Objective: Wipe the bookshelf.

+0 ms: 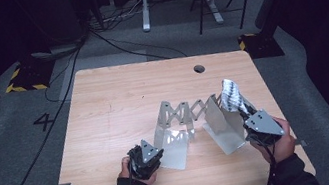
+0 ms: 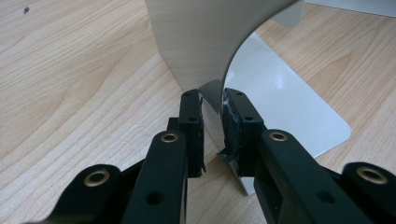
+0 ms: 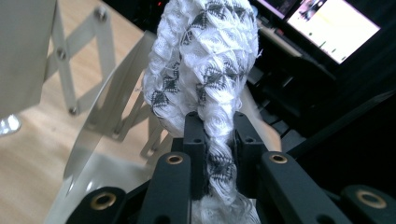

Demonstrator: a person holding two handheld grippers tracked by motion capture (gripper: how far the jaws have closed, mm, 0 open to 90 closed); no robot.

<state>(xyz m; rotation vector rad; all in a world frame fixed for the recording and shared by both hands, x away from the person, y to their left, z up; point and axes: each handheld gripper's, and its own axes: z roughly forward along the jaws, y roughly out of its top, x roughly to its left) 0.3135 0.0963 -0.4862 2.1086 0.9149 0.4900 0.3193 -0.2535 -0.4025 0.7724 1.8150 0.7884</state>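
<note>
Both sets of fingers are clenched: left gripper [image 2: 212, 126] on the metal rack [image 2: 205, 46], right gripper [image 3: 218, 140] on the knitted cloth [image 3: 205, 60].

high view: above the person's side, looking forward and down over the whole table [image 1: 103, 102] | left gripper view: low, close, along its jaws at the metal rack [image 2: 210, 42] | right gripper view: close, tilted upward past the cloth [image 3: 205, 60] | shared: rack, tabletop
</note>
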